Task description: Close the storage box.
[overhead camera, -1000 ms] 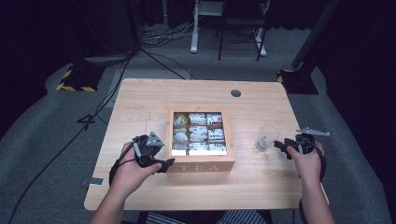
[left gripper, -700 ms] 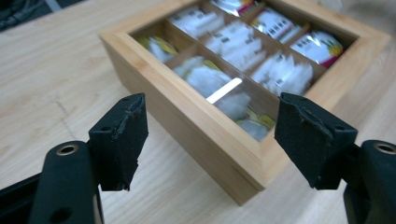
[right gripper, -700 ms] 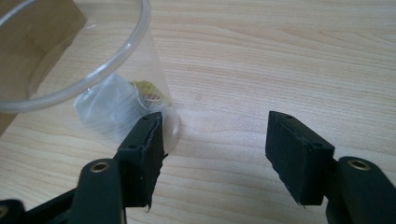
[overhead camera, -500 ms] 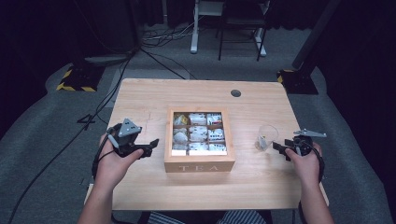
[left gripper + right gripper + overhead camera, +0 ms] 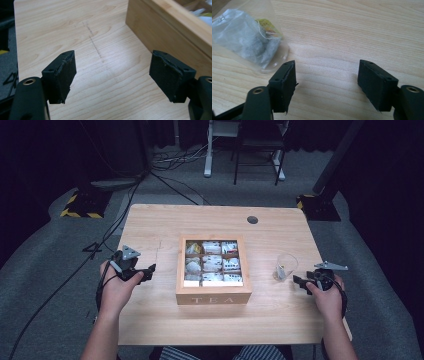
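A wooden tea box [image 5: 214, 296] marked TEA stands mid-table, with several tea bags [image 5: 212, 264] in its compartments. To its right is a clear glass cup [image 5: 286, 265] with a tea bag [image 5: 247, 40] and its yellow tag inside. My left gripper [image 5: 149, 271] rests low over the table left of the box, open, with bare wood between its jaws [image 5: 112, 75]; the box wall [image 5: 170, 32] is at its right. My right gripper [image 5: 298, 281] sits just right of the cup, open and empty [image 5: 327, 82], with the cup [image 5: 262, 37] off its left jaw. Both pairs of jaws have just been opening.
The light wooden table [image 5: 165, 227] has a round cable hole [image 5: 252, 219] at its back right. Cables trail over the grey floor to the left. Chair and desk legs stand beyond the far edge.
The left hand has drawn away from the box's front left corner, out to the left. Both grippers' jaws stand wider. The right hand has barely shifted beside the cup.
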A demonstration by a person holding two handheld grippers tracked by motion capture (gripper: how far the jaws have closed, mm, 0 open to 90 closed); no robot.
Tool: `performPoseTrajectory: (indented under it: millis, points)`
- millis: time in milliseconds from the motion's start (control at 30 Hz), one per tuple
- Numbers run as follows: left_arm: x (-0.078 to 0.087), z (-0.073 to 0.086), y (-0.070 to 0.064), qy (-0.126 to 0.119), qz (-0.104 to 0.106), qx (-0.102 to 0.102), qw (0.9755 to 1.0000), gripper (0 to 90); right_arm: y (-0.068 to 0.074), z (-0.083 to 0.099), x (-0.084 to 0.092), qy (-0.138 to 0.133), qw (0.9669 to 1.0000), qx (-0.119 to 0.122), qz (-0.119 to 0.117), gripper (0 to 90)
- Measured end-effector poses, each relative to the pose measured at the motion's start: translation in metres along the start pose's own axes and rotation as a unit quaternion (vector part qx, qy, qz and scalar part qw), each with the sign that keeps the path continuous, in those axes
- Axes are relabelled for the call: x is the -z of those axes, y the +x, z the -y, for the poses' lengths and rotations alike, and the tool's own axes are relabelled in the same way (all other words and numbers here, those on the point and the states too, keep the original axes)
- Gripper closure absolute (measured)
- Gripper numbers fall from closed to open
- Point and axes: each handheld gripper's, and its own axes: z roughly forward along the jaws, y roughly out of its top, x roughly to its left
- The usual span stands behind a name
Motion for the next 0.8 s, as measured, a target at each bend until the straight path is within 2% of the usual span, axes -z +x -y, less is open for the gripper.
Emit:
performPoseTrajectory:
  millis: [133,200,267,567,700,800]
  points:
    - [-0.01,0.009,0.01,0.009,-0.012,0.028,0.9995,22.3,0.001,0.002,-0.003,-0.005,0.9997,0.02,0.011,26.6]
    - [-0.013,0.012,0.015,0.006,-0.009,0.043,0.999,22.3,0.0,0.003,-0.004,-0.009,0.9992,0.033,0.021,23.9]
    - [-0.017,0.016,0.019,0.005,-0.009,0.052,0.9986,22.2,0.0,0.003,-0.005,-0.009,0.9992,0.033,0.022,23.4]
    - [-0.031,0.033,0.032,0.002,-0.042,0.083,0.9957,22.5,0.0,0.002,-0.006,-0.009,0.9991,0.037,0.018,22.9]
    - [-0.036,0.039,0.035,-0.003,-0.058,0.086,0.9946,22.5,0.0,0.002,-0.006,-0.009,0.9991,0.037,0.018,22.9]
    - [-0.041,0.041,0.036,0.006,-0.067,0.082,0.9943,22.5,0.0,0.002,-0.006,-0.009,0.9991,0.037,0.018,22.9]
